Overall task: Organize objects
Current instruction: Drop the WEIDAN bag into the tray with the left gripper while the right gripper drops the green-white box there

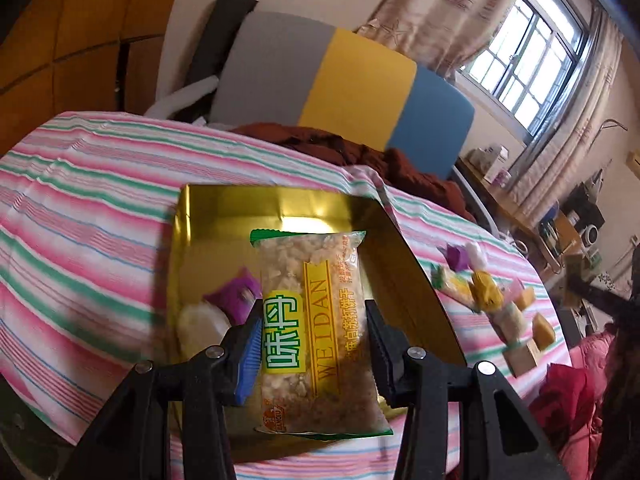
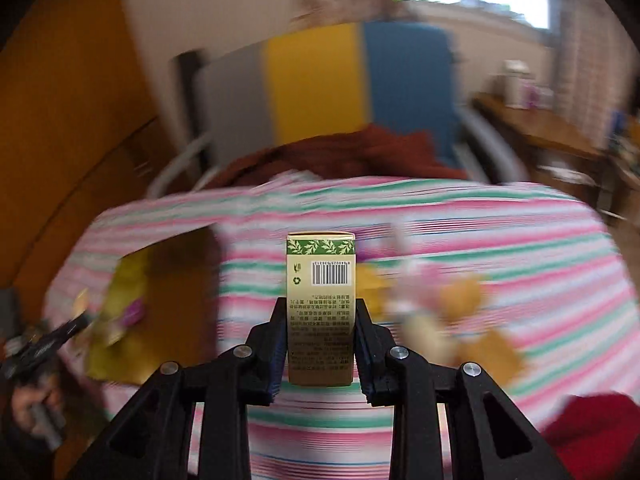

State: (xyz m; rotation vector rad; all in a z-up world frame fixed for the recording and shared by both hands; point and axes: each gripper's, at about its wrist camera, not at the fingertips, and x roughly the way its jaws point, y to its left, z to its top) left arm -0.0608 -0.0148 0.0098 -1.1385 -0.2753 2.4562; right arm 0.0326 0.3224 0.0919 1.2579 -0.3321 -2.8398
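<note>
Your striped tablecloth (image 1: 88,200) fills the middle of both views. On it, at centre of the left wrist view, sits the gold box (image 1: 224,216), open, with a purple-and-white item (image 1: 224,308) lying inside at its lower left. Your left gripper (image 1: 314,344) is clamped on the cracker packet (image 1: 316,332), which you hold above the box at lower centre. In the right wrist view, your right gripper (image 2: 320,336) is clamped on the small carton (image 2: 321,300), upright at frame centre. Loose small snacks (image 1: 492,300) lie scattered at right, blurred.
</note>
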